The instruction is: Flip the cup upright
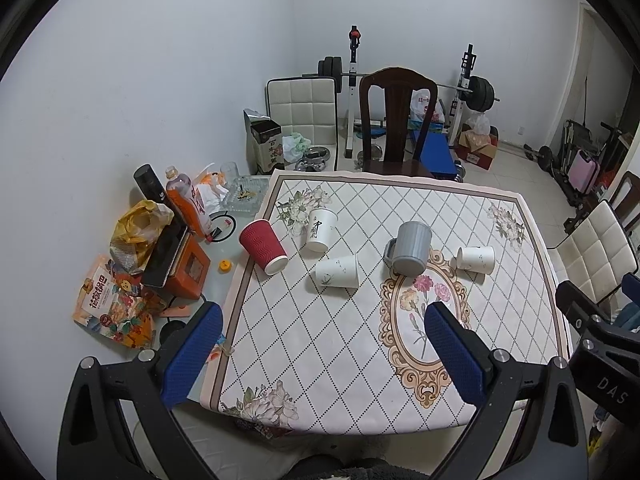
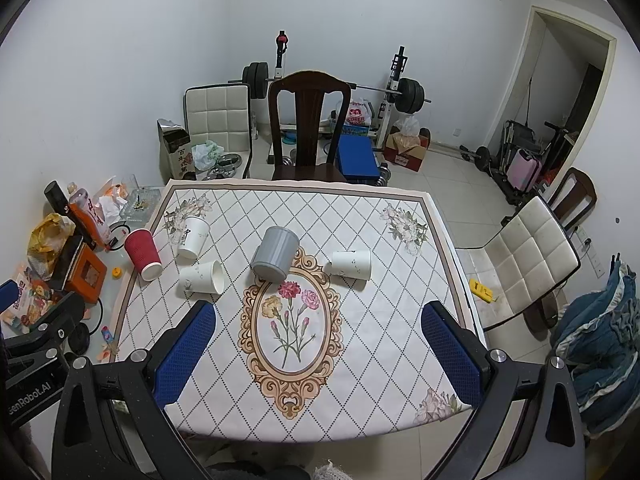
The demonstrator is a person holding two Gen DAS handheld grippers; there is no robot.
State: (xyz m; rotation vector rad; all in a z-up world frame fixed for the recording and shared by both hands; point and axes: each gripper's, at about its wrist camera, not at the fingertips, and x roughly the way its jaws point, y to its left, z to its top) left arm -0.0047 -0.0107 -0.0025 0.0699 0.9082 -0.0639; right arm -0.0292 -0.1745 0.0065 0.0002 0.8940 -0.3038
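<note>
— Is anything showing lettering you can read?
— The right gripper (image 1: 592, 320) body is showing "DAS", and the left gripper (image 2: 36, 344) body is showing "senRobot.AI".
— Anything else?
— The plastic bag (image 2: 357, 114) behind the chair is reading "SUPER"; the box (image 2: 176, 152) print is staying illegible.

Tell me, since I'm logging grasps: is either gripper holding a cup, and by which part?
Nothing is held. The left gripper and right gripper are both open above the table.

white walls, tiled floor (image 2: 448, 176), dark wooden chair (image 2: 306, 120), barbell rack (image 2: 340, 80)
</note>
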